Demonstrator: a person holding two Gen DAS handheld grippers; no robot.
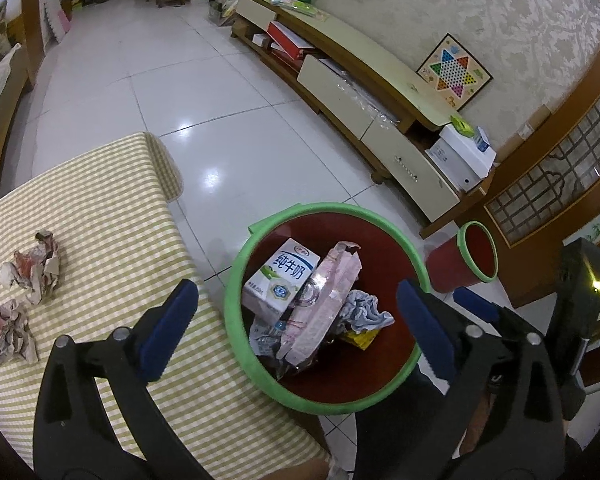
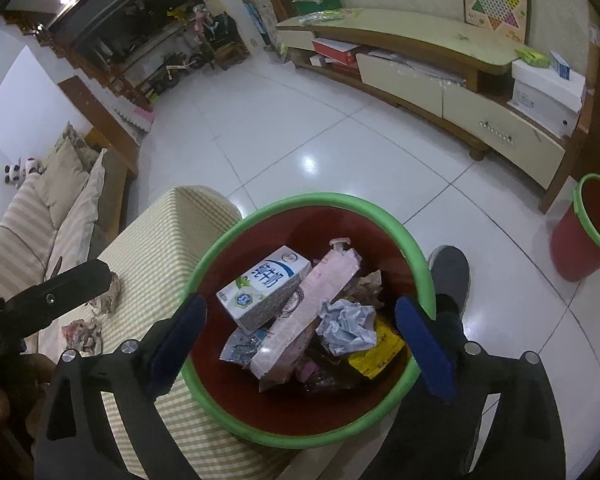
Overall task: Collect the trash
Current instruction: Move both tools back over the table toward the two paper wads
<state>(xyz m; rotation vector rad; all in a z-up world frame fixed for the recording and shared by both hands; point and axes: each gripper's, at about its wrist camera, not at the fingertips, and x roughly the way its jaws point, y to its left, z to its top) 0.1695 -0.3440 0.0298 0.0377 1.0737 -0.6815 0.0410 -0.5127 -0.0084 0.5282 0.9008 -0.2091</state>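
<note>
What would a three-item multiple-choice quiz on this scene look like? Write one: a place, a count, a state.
1. Where is the milk carton?
A. on the table
B. in the near green-rimmed bin
C. on the floor

2. How many crumpled paper wads lie on the checked tablecloth in the left wrist view?
A. two
B. four
C. none

3. How do the left gripper fingers stand?
A. shut on a carton
B. shut on nothing
C. spread wide, holding nothing

Key: 1 B, the carton lies among the bin's trash. 2 A, one wad and another. 3 C, both blue pads stand far apart over the bin.
</note>
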